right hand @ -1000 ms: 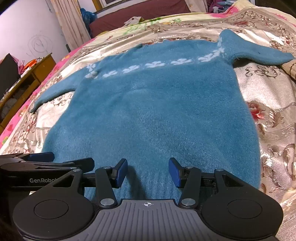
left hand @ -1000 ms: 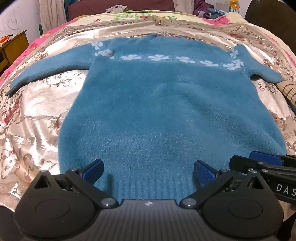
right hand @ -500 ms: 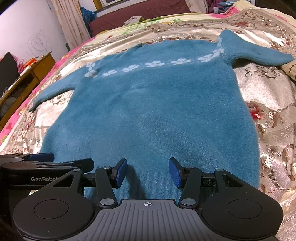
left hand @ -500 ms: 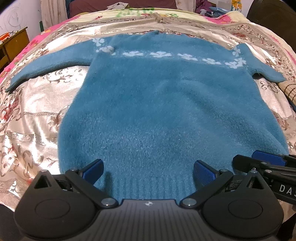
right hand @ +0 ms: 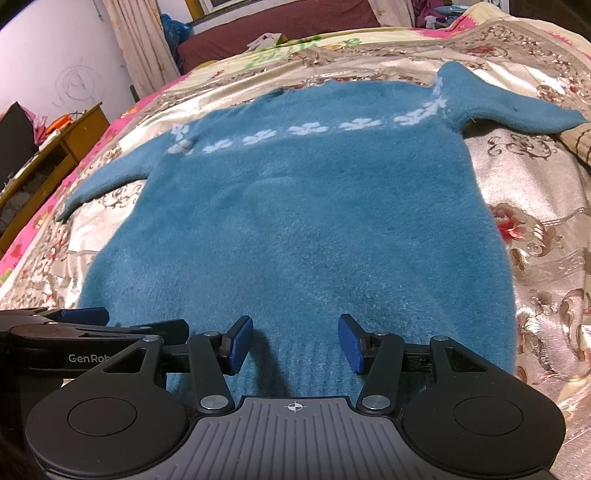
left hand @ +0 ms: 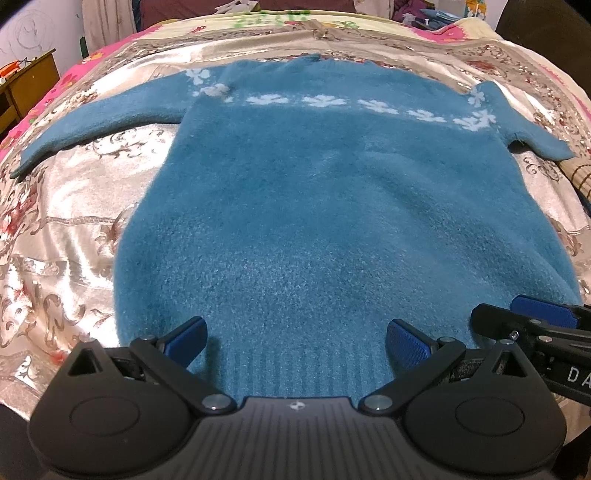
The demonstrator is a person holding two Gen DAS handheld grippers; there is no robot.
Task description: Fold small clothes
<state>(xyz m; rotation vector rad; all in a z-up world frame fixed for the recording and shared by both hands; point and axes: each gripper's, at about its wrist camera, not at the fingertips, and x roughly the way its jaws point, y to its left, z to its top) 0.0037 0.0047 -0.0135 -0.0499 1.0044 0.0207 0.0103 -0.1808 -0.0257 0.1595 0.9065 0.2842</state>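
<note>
A fluffy teal sweater [left hand: 332, 206] [right hand: 303, 221] with a band of white flowers across the chest lies flat on the bed, sleeves spread to both sides. Its ribbed hem [left hand: 295, 369] is nearest to me. My left gripper [left hand: 295, 343] stands wide open over the left half of the hem, blue pads [left hand: 184, 339] apart and nothing pinched. My right gripper [right hand: 295, 347] is open over the right half of the hem, pads [right hand: 351, 349] clear of the knit. Each gripper shows at the edge of the other's view: right gripper [left hand: 535, 321], left gripper [right hand: 85, 321].
A shiny floral bedspread [left hand: 66, 229] [right hand: 535, 206] covers the bed under the sweater. A wooden cabinet [right hand: 48, 155] stands off the left side. A dark red headboard [right hand: 280, 22] and curtain [right hand: 136, 40] are at the far end. A checked cloth [left hand: 580, 177] lies by the right sleeve.
</note>
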